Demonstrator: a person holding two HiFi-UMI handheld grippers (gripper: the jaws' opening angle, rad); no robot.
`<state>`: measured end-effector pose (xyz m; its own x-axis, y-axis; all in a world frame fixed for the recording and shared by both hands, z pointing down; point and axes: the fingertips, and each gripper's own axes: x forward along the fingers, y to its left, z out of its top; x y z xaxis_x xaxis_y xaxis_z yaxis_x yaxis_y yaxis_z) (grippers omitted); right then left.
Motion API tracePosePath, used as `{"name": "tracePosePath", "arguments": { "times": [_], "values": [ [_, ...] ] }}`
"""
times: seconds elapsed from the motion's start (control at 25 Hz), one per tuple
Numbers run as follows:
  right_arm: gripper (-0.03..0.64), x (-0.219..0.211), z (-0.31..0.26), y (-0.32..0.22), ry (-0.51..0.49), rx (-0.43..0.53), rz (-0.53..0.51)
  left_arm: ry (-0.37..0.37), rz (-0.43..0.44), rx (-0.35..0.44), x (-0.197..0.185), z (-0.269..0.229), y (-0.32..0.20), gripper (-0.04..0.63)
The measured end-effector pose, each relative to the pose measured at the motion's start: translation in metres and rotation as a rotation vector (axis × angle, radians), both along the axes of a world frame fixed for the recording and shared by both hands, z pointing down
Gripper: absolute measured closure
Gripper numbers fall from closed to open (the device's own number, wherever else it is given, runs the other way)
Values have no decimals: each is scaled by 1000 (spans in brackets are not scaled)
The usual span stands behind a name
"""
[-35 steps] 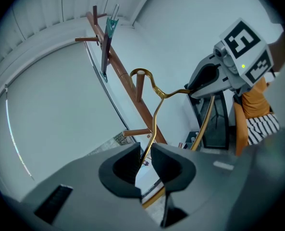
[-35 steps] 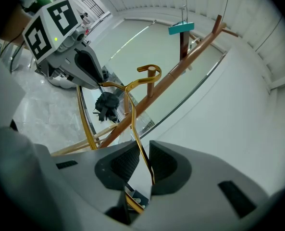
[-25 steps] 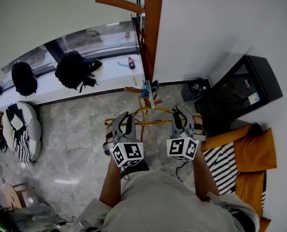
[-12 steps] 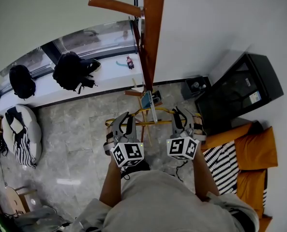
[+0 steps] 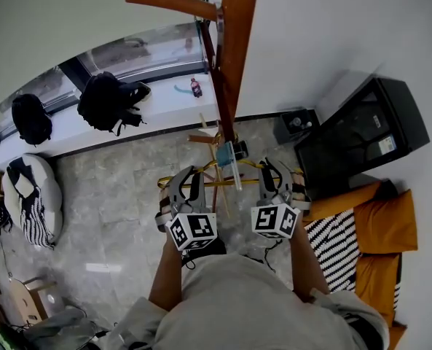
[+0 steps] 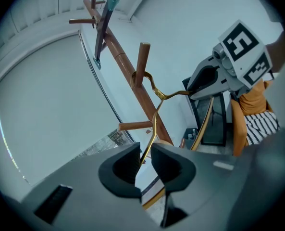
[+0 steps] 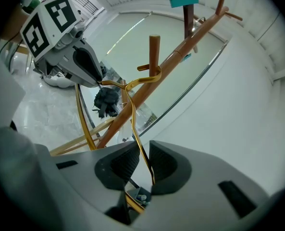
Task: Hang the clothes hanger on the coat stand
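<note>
A wooden coat stand [image 5: 230, 57] rises in front of me, with pegs sticking out along its pole. A thin gold clothes hanger [image 5: 214, 184] spans between my two grippers. My left gripper [image 5: 185, 178] is shut on one shoulder of the hanger [image 6: 154, 124]. My right gripper [image 5: 269, 170] is shut on the other shoulder [image 7: 132, 114]. In both gripper views the hanger's hook curls around the base of an upright peg [image 6: 142, 61] [image 7: 154, 49] on the pole. The wire runs between the left gripper's [image 6: 143, 153] pads and between the right gripper's [image 7: 143, 150].
A teal tag [image 5: 226, 154] hangs on the stand near the hanger. Two black backpacks [image 5: 110, 100] and a bottle [image 5: 195, 88] sit on the window ledge. A black cabinet [image 5: 365, 133] and orange cushions [image 5: 379, 228] are at the right, a white beanbag [image 5: 30, 195] at the left.
Both grippers and the hanger keep their place. The stand's top peg and teal tag have shifted slightly in the head view.
</note>
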<state>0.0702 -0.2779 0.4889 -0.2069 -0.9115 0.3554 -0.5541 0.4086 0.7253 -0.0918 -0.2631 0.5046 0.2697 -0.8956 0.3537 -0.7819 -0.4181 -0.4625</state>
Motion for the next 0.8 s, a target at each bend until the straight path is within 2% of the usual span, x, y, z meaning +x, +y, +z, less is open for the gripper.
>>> {"name": "tracePosePath", "arguments": {
  "times": [0.8],
  "values": [
    [558, -1, 10, -12, -9, -5, 13, -6, 3, -19, -1, 11, -12, 525]
  ]
}}
